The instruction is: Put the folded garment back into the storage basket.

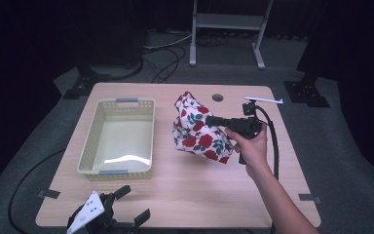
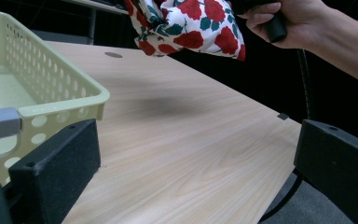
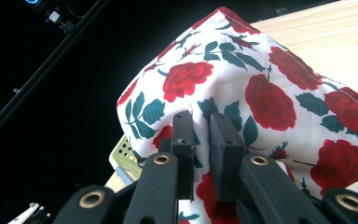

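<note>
Above the table (image 1: 185,195), right gripper (image 1: 209,118) clamped on rose-print cloth (image 1: 199,134); left gripper (image 1: 126,204) wide open, empty

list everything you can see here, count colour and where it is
rose-print fabric cloth: one, white with red roses and green leaves, held up above the middle of the table, clamped in the right gripper
perforated plastic basket: one, pale yellow-green with grey handle clips, left half of the table, nothing seen inside it
wooden table: one, light wood, round hole near its far edge
metal stand: one, grey, on the floor beyond the table
cables: several, black, on the grey floor behind the table
left gripper: one, black with a grey plate, resting at the table's near left edge, jaws apart
right gripper: one, black, jaws shut on the cloth
hand: one, gripping the right gripper's handle
</note>
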Available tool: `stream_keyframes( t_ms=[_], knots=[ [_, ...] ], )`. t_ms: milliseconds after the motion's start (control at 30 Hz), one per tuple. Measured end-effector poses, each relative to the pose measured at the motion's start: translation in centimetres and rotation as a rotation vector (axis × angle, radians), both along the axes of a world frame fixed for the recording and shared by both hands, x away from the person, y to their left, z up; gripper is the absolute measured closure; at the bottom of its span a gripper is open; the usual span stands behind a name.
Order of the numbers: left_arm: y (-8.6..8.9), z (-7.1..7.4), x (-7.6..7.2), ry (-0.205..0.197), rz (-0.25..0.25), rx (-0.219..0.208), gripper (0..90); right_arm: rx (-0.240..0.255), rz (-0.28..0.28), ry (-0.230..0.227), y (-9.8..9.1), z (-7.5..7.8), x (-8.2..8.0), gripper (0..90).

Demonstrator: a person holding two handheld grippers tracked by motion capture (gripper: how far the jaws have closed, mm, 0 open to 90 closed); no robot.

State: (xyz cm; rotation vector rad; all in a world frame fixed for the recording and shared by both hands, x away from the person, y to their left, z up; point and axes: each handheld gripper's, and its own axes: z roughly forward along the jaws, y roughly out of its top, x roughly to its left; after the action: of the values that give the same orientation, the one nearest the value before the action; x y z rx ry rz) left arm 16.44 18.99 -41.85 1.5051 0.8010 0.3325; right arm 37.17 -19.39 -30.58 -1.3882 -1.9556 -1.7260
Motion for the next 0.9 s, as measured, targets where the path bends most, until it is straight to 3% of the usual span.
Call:
stream_keyframes(
  t_ms=[600,900],
  knots=[
    [-0.1,0.0,0.0,-0.003,-0.005,0.005,0.0,0.015,0.019,-0.006,2.1,0.3,1.0,81.2],
    [0.0,0.0,0.0,-0.002,-0.004,0.005,0.0,0.016,0.045,-0.024,3.3,1.2,1.2,81.2]
  ],
)
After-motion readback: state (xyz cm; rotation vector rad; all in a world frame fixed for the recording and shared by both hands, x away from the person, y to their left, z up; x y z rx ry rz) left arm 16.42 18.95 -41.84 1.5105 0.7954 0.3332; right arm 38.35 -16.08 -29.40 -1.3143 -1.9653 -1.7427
